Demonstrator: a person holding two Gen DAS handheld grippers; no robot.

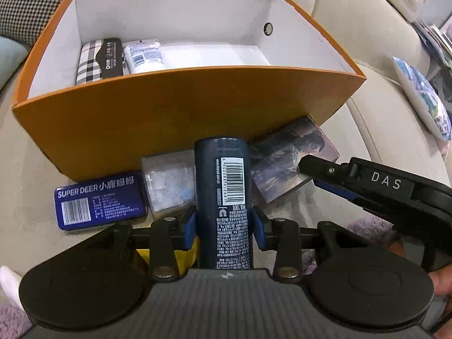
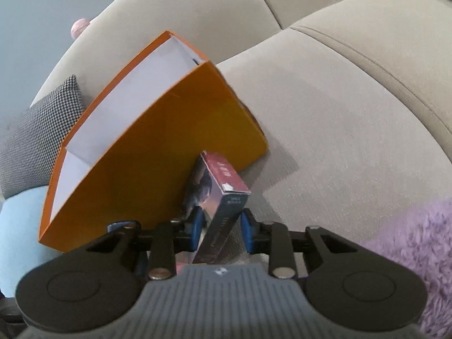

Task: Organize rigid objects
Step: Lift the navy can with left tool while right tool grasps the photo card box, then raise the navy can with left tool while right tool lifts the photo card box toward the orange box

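the left gripper (image 1: 223, 223) pinches a dark blue cylindrical bottle (image 1: 222, 197), its blue pads pressed against both sides of the body. the bottle runs straight out along the fingers, barcode label facing up, its far end reaching the near wall of the orange box (image 1: 180, 118).

under and beside the bottle, on the beige sofa seat (image 1: 353, 130), lie a blue "super deer" tin (image 1: 100, 200) to the left and a clear plastic packet (image 1: 169, 180) just beside the bottle, both close to the foot of the box. to the right of the bottle lies a flat picture box (image 1: 293, 155) with a printed figure on it, one corner tucked against the box wall.

the right gripper (image 2: 221, 227) has its jaws closed onto that picture box (image 2: 217, 197); in the right wrist view the small box stands tilted between the blue pads, leaning toward the orange wall. from the left wrist view the tip of the right gripper (image 1: 319, 169) rests at the edge of it.

further off, the orange box stands open with white inner walls. inside, at its left end, a plaid case (image 1: 96, 62) lies beside a white tube (image 1: 144, 56). a houndstooth cushion (image 1: 31, 2) sits behind the box, and a printed pillow (image 1: 423, 99) lies to the right on the sofa.
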